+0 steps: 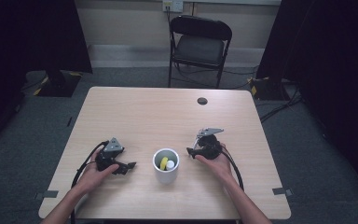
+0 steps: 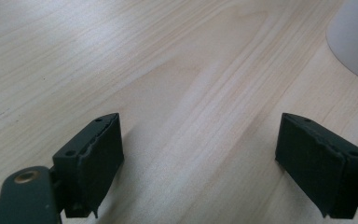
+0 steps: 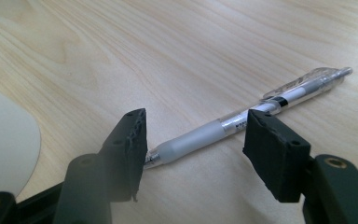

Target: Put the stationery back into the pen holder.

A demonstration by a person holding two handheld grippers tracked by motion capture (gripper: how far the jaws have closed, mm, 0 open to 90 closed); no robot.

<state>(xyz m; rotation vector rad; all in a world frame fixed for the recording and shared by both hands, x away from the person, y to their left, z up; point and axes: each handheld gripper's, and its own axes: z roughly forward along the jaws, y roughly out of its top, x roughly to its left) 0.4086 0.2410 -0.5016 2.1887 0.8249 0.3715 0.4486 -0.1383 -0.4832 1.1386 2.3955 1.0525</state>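
- On the table's [image 1: 168,112] left side, we see the left hand [image 1: 92,173] resting on the wood with the left gripper [image 1: 127,166] pointed toward the cup [image 1: 166,165].
- From the left gripper view, we find its jaws spread wide with bare wood between them; they hold nothing. The cup's white wall [image 2: 356,39] curves in at the upper right corner, apart from the jaws.
- At the middle, near our edge of the table, the cup stands upright. We see a yellow item [image 1: 163,163] and a white item [image 1: 170,164] inside it; we cannot tell what they are.
- To the right of the cup, the right hand [image 1: 216,161] holds the right gripper [image 1: 192,152] low over the table, near the cup.
- From the right gripper view, we see its jaws open, one on either side of a pen [image 3: 247,119]. The pen lies flat on the wood, slanting across the gap; its frosted grip end passes right beside one jaw, and we cannot tell whether they touch. The jaws have not closed on it.
- Beyond the table, a black chair [image 1: 200,46] stands on the grey floor.
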